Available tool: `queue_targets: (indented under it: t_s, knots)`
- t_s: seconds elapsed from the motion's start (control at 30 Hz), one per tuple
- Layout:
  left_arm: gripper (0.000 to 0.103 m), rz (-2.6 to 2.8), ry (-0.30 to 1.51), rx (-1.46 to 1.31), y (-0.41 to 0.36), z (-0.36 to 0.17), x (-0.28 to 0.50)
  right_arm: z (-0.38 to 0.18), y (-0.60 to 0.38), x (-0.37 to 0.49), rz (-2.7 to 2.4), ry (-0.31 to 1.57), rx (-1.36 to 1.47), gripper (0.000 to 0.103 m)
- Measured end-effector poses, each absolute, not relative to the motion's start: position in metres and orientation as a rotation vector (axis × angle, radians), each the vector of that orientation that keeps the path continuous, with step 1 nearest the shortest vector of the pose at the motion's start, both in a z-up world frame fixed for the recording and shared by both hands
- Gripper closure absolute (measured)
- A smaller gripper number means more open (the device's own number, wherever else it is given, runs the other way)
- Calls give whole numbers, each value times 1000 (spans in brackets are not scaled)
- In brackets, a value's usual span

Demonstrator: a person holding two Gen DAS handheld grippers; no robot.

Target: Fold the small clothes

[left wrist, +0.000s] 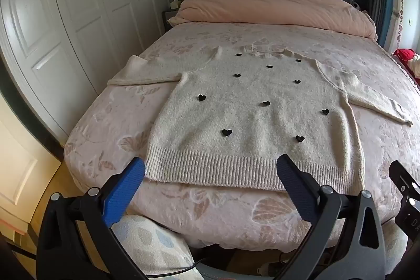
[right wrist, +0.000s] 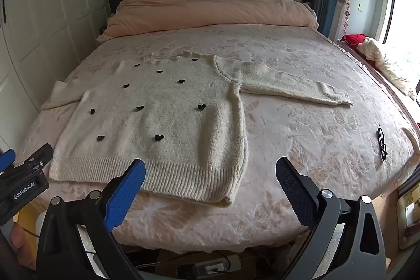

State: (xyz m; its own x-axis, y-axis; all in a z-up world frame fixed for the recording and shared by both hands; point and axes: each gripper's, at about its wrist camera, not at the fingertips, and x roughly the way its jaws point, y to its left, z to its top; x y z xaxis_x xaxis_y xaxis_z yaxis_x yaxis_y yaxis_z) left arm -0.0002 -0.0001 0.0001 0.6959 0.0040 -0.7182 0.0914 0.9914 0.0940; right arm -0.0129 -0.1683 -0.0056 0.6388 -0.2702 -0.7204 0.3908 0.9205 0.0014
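A cream knitted sweater point(left wrist: 252, 117) with small black hearts lies flat, front up, on the bed, both sleeves spread out to the sides. It also shows in the right wrist view point(right wrist: 162, 122). My left gripper point(left wrist: 210, 172) is open and empty, hovering at the ribbed hem near the sweater's lower left corner. My right gripper point(right wrist: 210, 172) is open and empty, hovering over the hem's lower right corner. The right gripper's body shows at the right edge of the left wrist view point(left wrist: 404, 190).
The bed point(right wrist: 315, 127) has a pale floral cover. A rolled peach duvet point(left wrist: 275, 7) lies at the headboard end. Black glasses point(right wrist: 382, 142) lie on the bed's right side. White wardrobe doors point(left wrist: 65, 25) stand close on the left. A window seat with bedding point(right wrist: 386, 62) is on the right.
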Motion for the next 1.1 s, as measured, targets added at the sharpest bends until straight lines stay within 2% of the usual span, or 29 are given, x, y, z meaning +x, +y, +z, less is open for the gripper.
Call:
queue_targets:
  t_s: [1.1]
  knots:
    - [5,-38,777,151,8,17,2,4,-160,-15,-358,789,166,5]
